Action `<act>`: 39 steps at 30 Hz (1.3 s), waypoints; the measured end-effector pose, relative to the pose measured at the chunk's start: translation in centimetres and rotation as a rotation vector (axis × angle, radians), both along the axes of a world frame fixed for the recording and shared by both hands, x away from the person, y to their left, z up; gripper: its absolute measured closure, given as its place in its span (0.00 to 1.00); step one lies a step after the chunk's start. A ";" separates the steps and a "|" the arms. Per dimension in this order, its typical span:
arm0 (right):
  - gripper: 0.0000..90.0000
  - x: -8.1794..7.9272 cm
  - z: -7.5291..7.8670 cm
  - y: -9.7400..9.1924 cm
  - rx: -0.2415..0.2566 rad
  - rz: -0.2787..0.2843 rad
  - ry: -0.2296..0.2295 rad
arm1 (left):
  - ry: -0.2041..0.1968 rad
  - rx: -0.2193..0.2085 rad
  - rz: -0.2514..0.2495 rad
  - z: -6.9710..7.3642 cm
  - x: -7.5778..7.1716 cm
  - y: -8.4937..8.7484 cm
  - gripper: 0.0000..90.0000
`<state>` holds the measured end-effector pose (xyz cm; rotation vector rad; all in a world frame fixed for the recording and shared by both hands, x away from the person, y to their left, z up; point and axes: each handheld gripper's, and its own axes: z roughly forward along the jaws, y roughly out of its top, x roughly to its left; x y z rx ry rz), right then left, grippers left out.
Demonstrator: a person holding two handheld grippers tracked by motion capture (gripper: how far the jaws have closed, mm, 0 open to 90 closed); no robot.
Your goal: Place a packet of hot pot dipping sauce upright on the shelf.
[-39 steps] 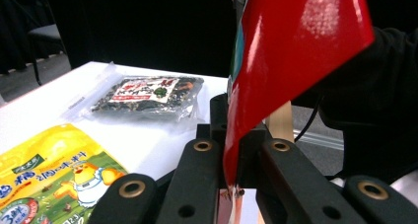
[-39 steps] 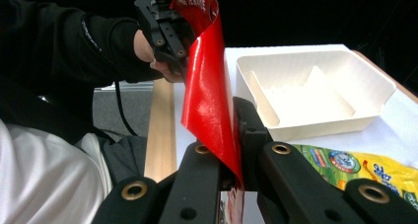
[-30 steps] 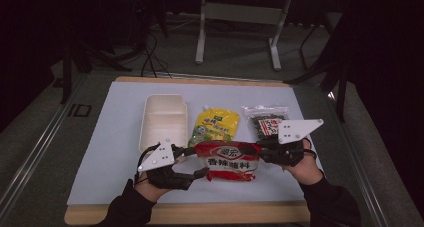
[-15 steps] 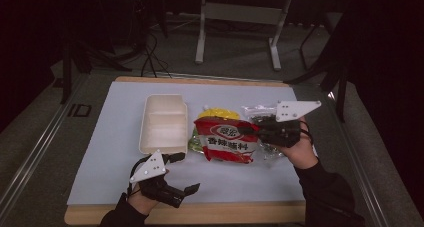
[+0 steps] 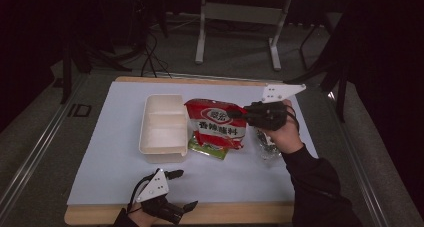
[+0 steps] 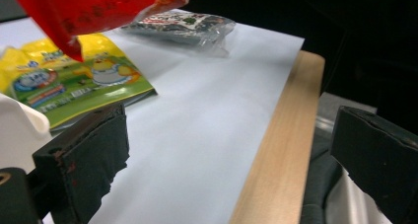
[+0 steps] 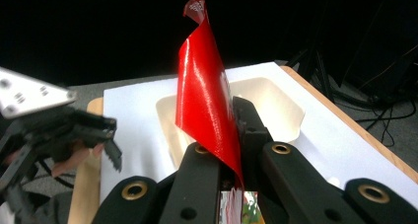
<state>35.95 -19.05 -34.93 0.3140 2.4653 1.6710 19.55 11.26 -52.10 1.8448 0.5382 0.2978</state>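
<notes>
Clamping the red packet [image 5: 216,123] in the right gripper [image 5: 239,112], lifted beside the white tray [image 5: 161,128], partly hiding the yellow-green packet [image 5: 209,148]; left gripper [image 5: 181,189] gaping empty at the counter [image 5: 235,214] edge, jaws just opened

From my remote station I see a dim room lit mainly over the work area. A wooden table [image 5: 235,214] carries a white sheet [image 5: 110,152] covering most of its top. Beyond the table's far edge, grey floor [image 5: 235,62] extends to a pale metal stand [image 5: 237,17] with two legs. Dark cables [image 5: 150,57] lie on the floor at far left. Surroundings are black.
</notes>
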 end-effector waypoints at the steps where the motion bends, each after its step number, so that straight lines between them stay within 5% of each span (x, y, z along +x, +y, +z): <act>1: 0.99 0.3 0.0 0.2 0.004 -0.003 0.000 | -0.005 -0.001 0.001 -0.1 0.0 0.0 0.03; 18: 0.99 5.0 -0.6 4.9 0.036 0.005 0.049 | -0.031 -0.023 0.009 -0.8 0.0 0.5 0.03; 39: 0.99 9.5 -0.1 10.7 0.057 -0.007 0.036 | -0.022 -0.016 0.002 -1.0 -0.7 0.9 0.03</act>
